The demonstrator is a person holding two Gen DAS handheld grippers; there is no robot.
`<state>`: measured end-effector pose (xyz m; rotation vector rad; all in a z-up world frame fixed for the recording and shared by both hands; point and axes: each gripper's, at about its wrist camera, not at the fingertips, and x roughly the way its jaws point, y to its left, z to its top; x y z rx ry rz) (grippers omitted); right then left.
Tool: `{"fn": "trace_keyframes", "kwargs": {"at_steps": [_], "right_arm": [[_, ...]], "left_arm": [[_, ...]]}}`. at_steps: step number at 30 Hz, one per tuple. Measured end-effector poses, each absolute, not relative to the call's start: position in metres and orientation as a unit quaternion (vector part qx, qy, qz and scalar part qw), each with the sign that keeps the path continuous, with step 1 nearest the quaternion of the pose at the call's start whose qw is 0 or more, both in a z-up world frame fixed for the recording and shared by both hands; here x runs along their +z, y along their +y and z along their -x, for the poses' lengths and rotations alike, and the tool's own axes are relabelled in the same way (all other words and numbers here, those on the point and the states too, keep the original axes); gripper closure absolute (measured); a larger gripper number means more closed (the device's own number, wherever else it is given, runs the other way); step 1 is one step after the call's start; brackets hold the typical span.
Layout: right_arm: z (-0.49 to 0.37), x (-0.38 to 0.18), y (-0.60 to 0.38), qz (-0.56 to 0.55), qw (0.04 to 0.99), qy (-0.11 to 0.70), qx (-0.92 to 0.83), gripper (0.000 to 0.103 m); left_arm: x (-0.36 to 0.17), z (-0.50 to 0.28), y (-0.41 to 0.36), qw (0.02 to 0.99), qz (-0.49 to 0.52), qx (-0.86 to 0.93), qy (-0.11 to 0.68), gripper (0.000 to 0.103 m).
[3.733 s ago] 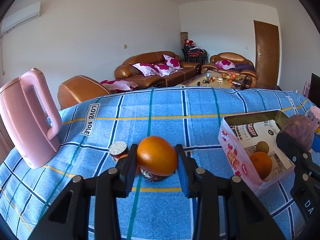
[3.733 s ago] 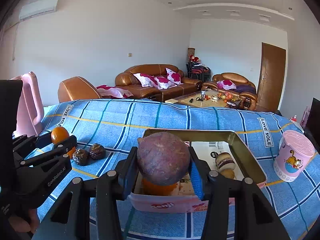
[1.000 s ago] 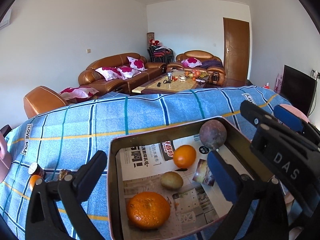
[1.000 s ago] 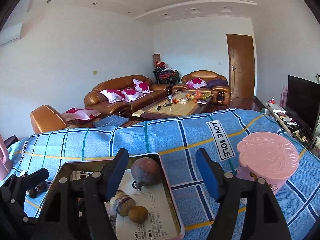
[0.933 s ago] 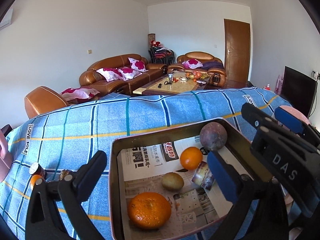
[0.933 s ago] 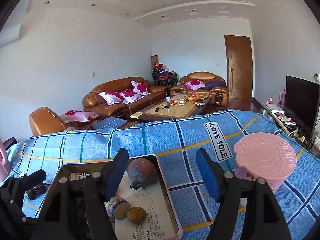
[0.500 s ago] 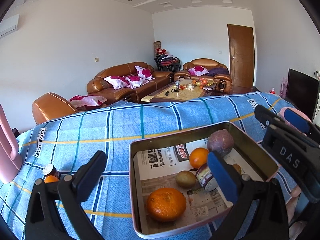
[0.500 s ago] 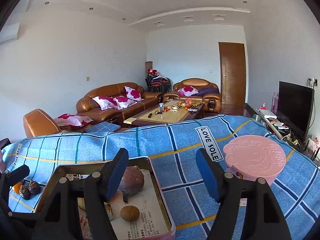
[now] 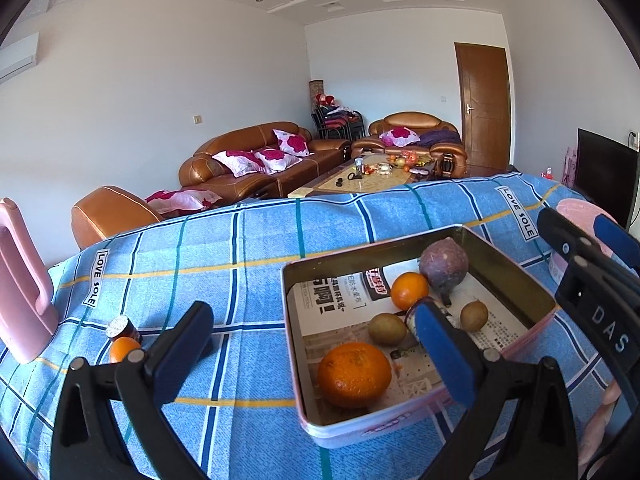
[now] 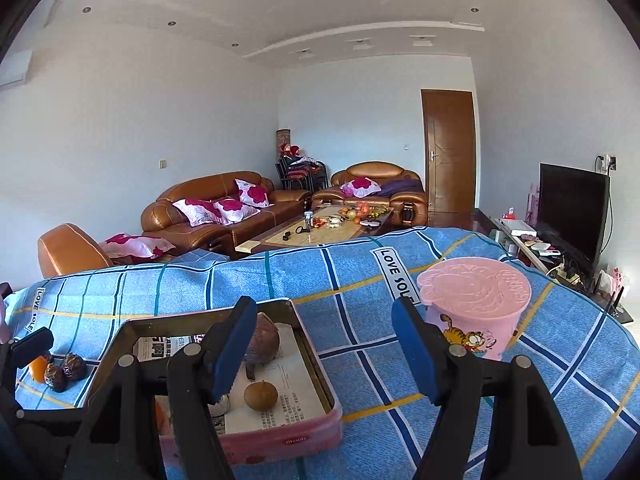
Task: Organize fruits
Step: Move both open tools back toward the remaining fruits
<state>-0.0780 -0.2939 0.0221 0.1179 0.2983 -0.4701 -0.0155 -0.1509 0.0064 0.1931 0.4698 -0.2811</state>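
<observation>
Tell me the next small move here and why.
Probably swing the left gripper, open and empty, left toward the small orange beside the dark fruits on the blue cloth; they lie outside the tin.

This was a home living room. Brown leather sofas (image 10: 224,204) with pink flowered cushions (image 10: 208,210) stood along a white wall, around a low coffee table (image 10: 320,228) crowded with fruit and small items. A wooden door (image 10: 448,152) closed the far corner, and a flat television (image 10: 572,208) sat on a low stand at the right. Recessed lights dotted the stepped ceiling. In front, a table was covered with a blue checked cloth (image 9: 240,248) printed "LOVE SOLE".
</observation>
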Motion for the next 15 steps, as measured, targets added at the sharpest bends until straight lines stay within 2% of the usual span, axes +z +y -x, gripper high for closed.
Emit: {"fn": "trace_keyframes", "kwargs": {"at_steps": [15], "right_arm": [[0.090, 0.023, -0.267, -0.045, 0.960, 0.159, -0.227, 0.031]], "left_arm": [[0.007, 0.028, -0.122, 0.961, -0.078, -0.124, 0.236, 0.000]]}}
